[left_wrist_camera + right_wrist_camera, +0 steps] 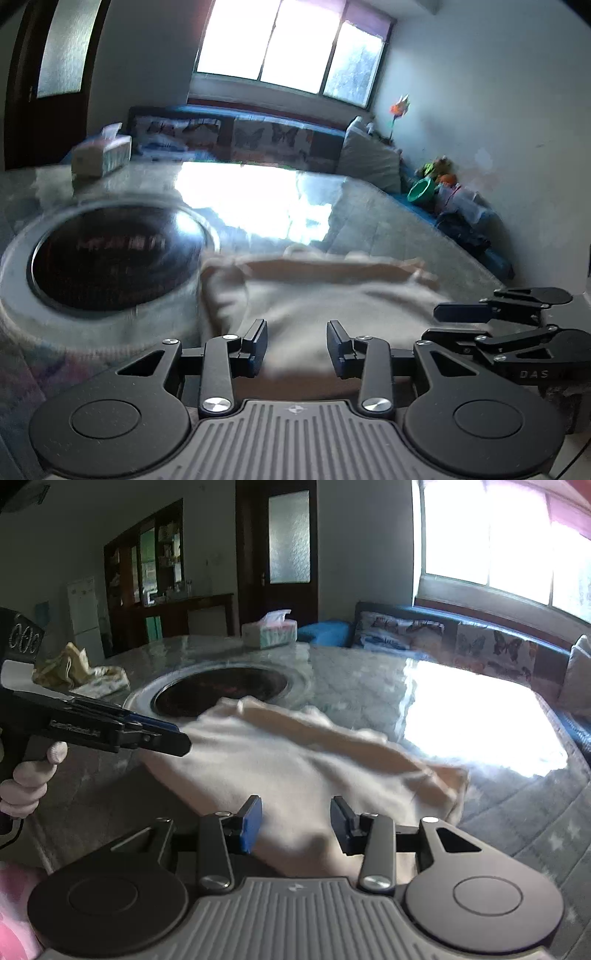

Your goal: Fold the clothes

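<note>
A cream garment [295,768] lies partly folded on the table [369,686], near the edge closest to the person, with a thicker folded band running along its far side. Its near hem reaches under both wrist cameras.

The left gripper [297,347] hangs just above the garment's near part with its jaws apart; cloth shows in the gap below them, but the pads do not press on it, so it is released. In the right wrist view the same tool comes in from the left edge, its tips [173,744] over the garment's left side, carried by a gloved hand [29,782].

The right gripper [295,825] also stands with jaws apart above the near hem, nothing pinched between its blue pads [251,823], so it too is released. From the left wrist view it shows at the right edge [461,317], just above the cloth.

Beyond the garment a round dark hob [221,694] is sunk in the middle of the table, and the cloth's far left corner lies against its rim. A tissue box [269,631] stands at the far edge, a crumpled yellowish cloth [77,672] at the far left. Bright window glare falls on the table's right side [476,716].
</note>
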